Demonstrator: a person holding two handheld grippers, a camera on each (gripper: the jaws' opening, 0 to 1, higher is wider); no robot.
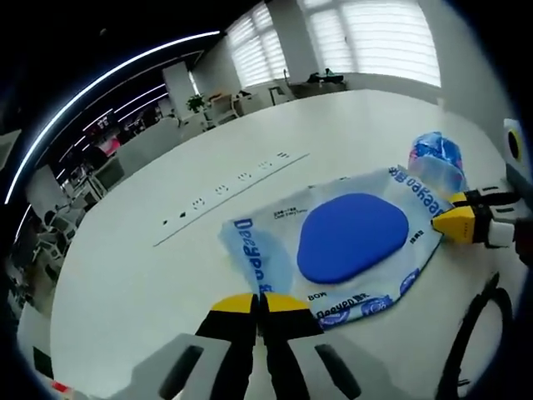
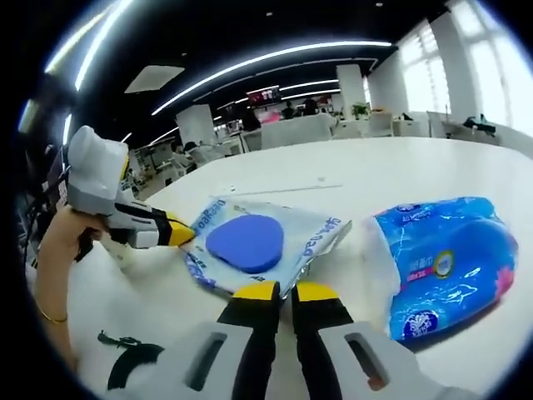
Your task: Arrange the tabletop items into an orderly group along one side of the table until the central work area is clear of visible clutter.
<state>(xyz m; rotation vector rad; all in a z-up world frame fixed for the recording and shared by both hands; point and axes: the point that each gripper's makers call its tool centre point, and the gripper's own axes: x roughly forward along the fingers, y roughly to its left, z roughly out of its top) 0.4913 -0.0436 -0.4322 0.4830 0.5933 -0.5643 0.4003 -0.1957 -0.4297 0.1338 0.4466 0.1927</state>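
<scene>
While the left gripper (image 1: 261,302) pinches the near edge of the clear plastic packet (image 1: 333,250) holding a blue oval pad (image 1: 352,237), low in the left gripper view, its jaws are closed on the film. Centred low in the right gripper view, the right gripper (image 2: 286,292) clamps the packet's opposite edge. A blue tissue pack (image 2: 445,262) lies at right on the white tabletop (image 2: 400,175).

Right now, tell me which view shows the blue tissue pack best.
The right gripper view: the blue tissue pack lies large and whole beside the right gripper. The left gripper view shows it small and far off, partly behind the clear packet.
</scene>
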